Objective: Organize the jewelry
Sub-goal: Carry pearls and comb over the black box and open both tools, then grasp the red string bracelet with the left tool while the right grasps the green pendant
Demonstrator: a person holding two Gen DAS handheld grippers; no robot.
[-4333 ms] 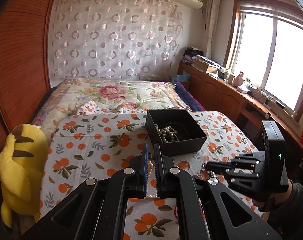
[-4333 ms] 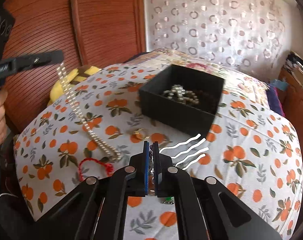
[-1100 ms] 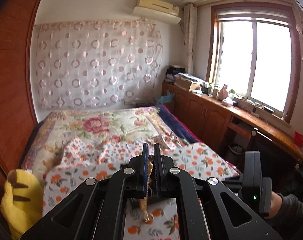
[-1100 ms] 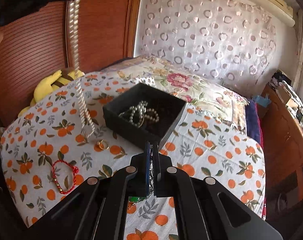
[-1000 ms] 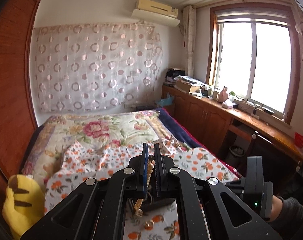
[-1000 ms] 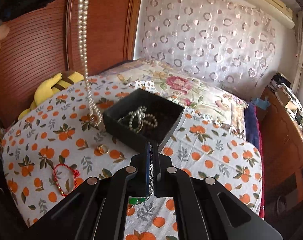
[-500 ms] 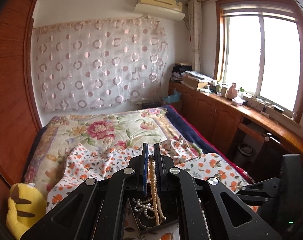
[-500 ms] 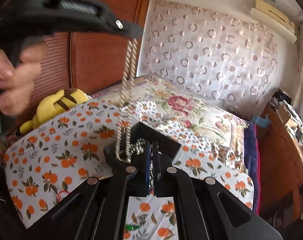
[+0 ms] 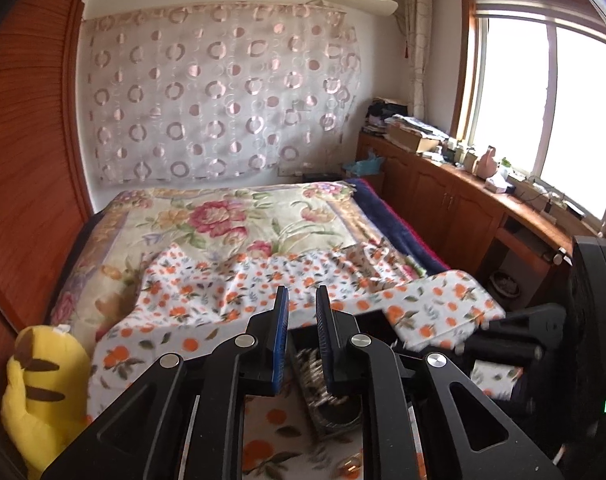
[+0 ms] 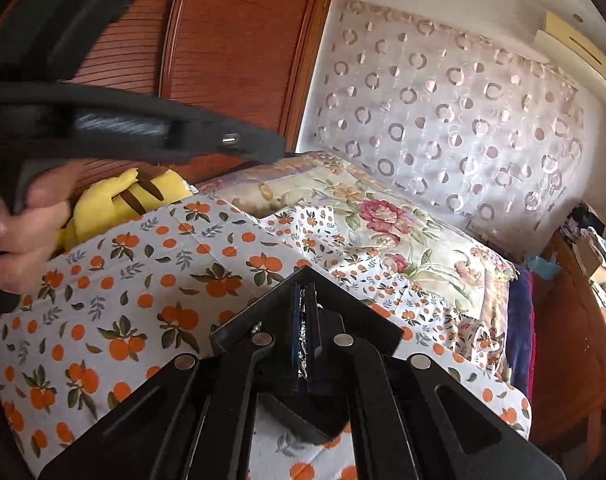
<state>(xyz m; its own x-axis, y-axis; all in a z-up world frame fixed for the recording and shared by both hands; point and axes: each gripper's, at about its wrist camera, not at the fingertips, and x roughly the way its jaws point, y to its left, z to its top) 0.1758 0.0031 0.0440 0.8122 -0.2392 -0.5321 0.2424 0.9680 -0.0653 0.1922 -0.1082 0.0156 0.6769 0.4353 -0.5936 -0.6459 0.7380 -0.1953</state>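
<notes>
My left gripper (image 9: 302, 300) is open and empty above the black jewelry box (image 9: 377, 317). A blurred heap of pearl necklace (image 9: 317, 380) lies in the box below its fingers. My right gripper (image 10: 305, 294) is shut on a silvery, foil-like piece (image 10: 302, 336) over the black box (image 10: 379, 330). The left gripper's body and the hand holding it fill the upper left of the right wrist view. The right gripper shows at the right edge of the left wrist view (image 9: 483, 326).
An orange-print cloth (image 10: 143, 288) covers the bed under the box. A yellow plush toy (image 9: 39, 392) lies at the left edge by the wooden headboard (image 10: 231, 64). A small ring (image 9: 349, 466) lies on the cloth near the box. Wooden cabinets (image 9: 463, 216) run under the window.
My left gripper has opened and the pearl necklace has dropped from it into the black box. The right gripper has moved closer over the box.
</notes>
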